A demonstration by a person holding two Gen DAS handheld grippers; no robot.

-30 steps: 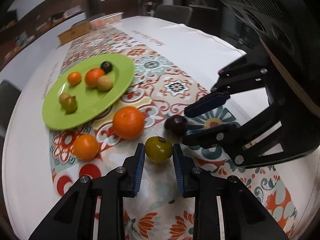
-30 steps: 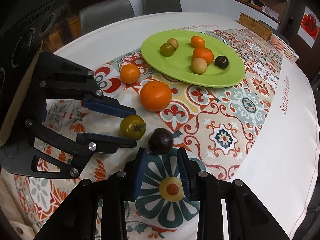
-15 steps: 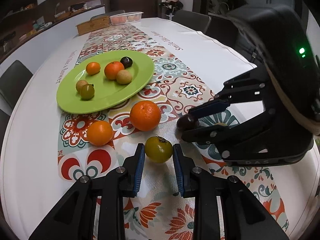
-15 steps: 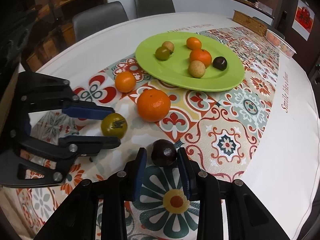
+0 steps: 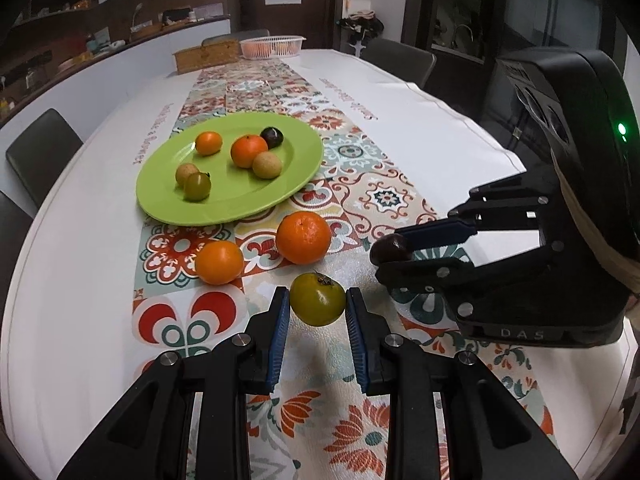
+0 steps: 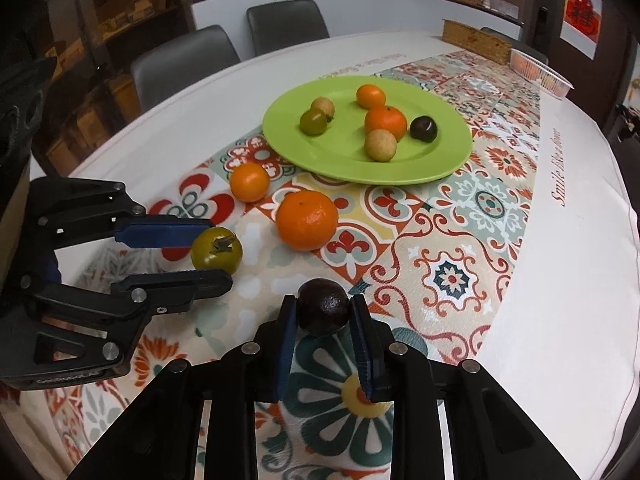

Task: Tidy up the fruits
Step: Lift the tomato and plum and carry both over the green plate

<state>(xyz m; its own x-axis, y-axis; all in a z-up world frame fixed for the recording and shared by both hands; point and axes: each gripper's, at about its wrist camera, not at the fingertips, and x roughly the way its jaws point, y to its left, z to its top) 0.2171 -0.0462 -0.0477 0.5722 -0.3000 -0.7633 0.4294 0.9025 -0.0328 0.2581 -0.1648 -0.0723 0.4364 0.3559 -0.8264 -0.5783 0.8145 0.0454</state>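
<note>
A: Where is the green tomato [image 5: 318, 299] against the left claw [image 5: 318, 312]?

B: Right between its blue pads [image 5: 279, 334], out at the fingertips. The left claw is clamped on it from both sides, stem end facing up and away. In the right wrist view the same tomato [image 6: 217, 250] sits pinched at the tip of that claw [image 6: 214, 254], apparently just clear of the patterned cloth [image 6: 452, 276] on the surface.

A: And the right claw [image 6: 323, 314]?

B: Its jaws have just been closing, and the dark plum [image 6: 323, 307] is between them. The pads press it on either side near the tips, so it is gripped. From the left wrist view only a sliver of that plum [image 5: 390, 249] shows past the upper finger of the right claw [image 5: 394, 252].

A: What lies loose?

B: A large orange [image 5: 304, 237] and a smaller orange [image 5: 219, 262], both on the cloth between the claws and the green plate [image 5: 160, 196], near each other but apart. The large one is just beyond the tomato.

A: The plate?

B: It carries six small fruits [image 6: 380, 120]: two orange, two tan, one green, one dark. It is farther along the surface, well apart from both claws.
</note>
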